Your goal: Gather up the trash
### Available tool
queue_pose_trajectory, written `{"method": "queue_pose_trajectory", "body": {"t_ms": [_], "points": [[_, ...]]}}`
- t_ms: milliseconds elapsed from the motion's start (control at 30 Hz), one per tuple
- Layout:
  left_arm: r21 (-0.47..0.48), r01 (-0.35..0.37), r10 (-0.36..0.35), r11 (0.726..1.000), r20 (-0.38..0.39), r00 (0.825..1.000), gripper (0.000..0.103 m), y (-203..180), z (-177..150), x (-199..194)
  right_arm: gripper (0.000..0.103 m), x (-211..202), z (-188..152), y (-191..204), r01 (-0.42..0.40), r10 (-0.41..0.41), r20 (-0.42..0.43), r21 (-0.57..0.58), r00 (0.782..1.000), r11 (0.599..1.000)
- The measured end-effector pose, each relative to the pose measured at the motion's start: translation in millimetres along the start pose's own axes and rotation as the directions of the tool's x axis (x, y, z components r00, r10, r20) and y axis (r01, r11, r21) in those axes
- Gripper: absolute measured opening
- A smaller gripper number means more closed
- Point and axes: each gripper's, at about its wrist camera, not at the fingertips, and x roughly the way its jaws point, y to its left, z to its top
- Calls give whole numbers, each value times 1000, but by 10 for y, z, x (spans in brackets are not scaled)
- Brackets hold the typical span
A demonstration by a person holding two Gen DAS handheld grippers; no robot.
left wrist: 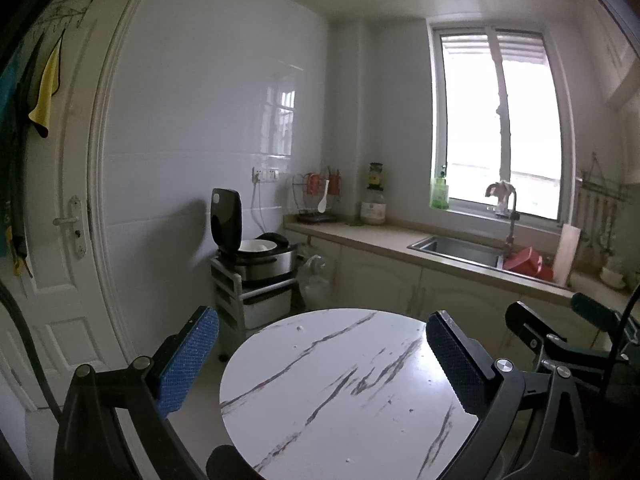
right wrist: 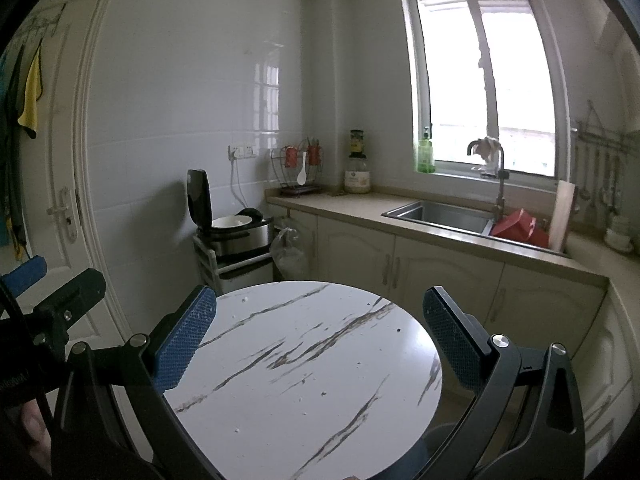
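Left gripper [left wrist: 322, 358] and right gripper [right wrist: 320, 340]: jaws apart, holding nothing, above the round marble-patterned counter [right wrist: 304, 380]. Small crumbs [right wrist: 323, 393] lie scattered on it.

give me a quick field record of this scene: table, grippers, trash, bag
table: round marble-look table, only small crumbs on it
left gripper: open, empty, over the table
right gripper: open, empty, over the table
trash: no large piece visible on the table
bag: clear plastic bag hanging at the cabinet beside the rice cooker
sink area: red container by the sink
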Motion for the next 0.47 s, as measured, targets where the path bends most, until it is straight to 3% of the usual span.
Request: {"method": "queue_pose_trajectory", "body": {"t_ms": [467], "points": [[5,18,-18,1000,-1,1000,102,31,30,11,103,-26,12,58,2,-2,2,4,1000,1000]]}}
